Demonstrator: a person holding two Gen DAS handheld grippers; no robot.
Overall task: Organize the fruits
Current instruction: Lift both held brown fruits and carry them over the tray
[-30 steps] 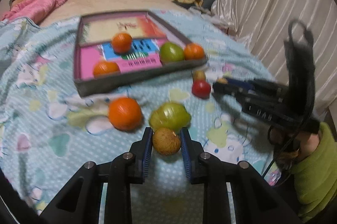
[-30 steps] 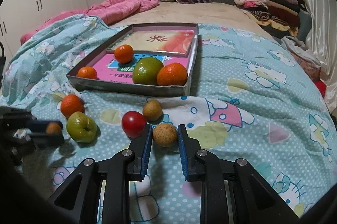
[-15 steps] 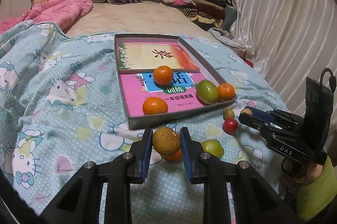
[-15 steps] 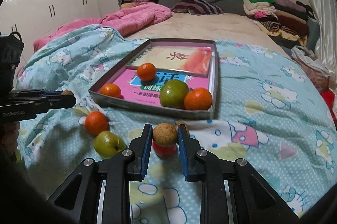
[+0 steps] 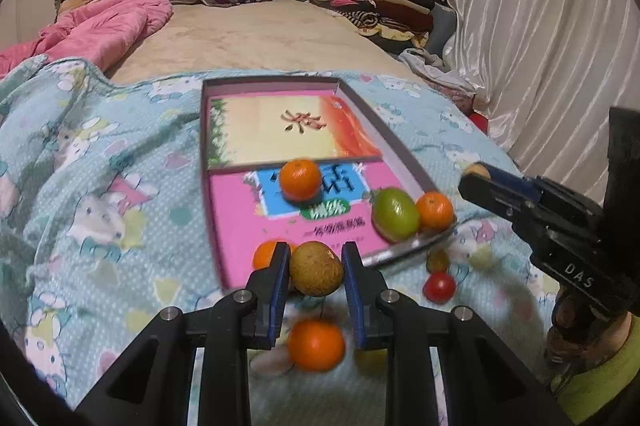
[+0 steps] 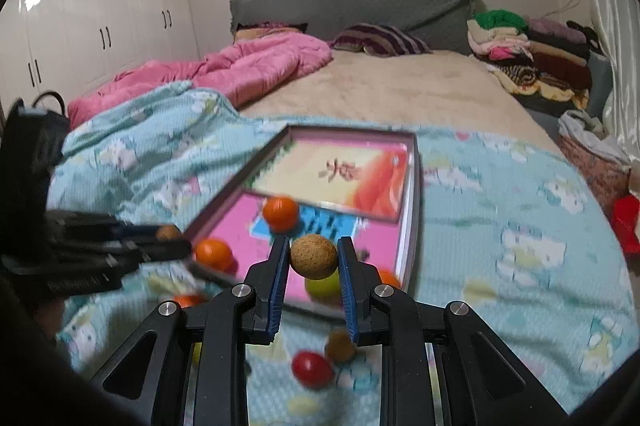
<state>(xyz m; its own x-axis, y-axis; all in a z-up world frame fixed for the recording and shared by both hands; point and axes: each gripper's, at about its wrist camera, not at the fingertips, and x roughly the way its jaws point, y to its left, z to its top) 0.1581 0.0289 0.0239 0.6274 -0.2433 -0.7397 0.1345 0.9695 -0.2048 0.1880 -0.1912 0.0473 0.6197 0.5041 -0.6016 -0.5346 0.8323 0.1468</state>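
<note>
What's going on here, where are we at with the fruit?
Both grippers are loaded. The left gripper is shut on a brown fruit, and the right gripper is shut on a round tan fruit; both are held up over the near end of the shallow box. Three oranges and a green fruit already sit in the box. An orange, a red fruit and others remain on the blanket.

A pink blanket (image 6: pixel 248 65) lies bunched on the bed (image 6: pixel 400 93) near a striped pillow (image 6: pixel 380 39), folded clothes (image 6: pixel 528 53) are piled by the gray headboard (image 6: pixel 352 1), and white closet doors (image 6: pixel 100 25) stand behind.
</note>
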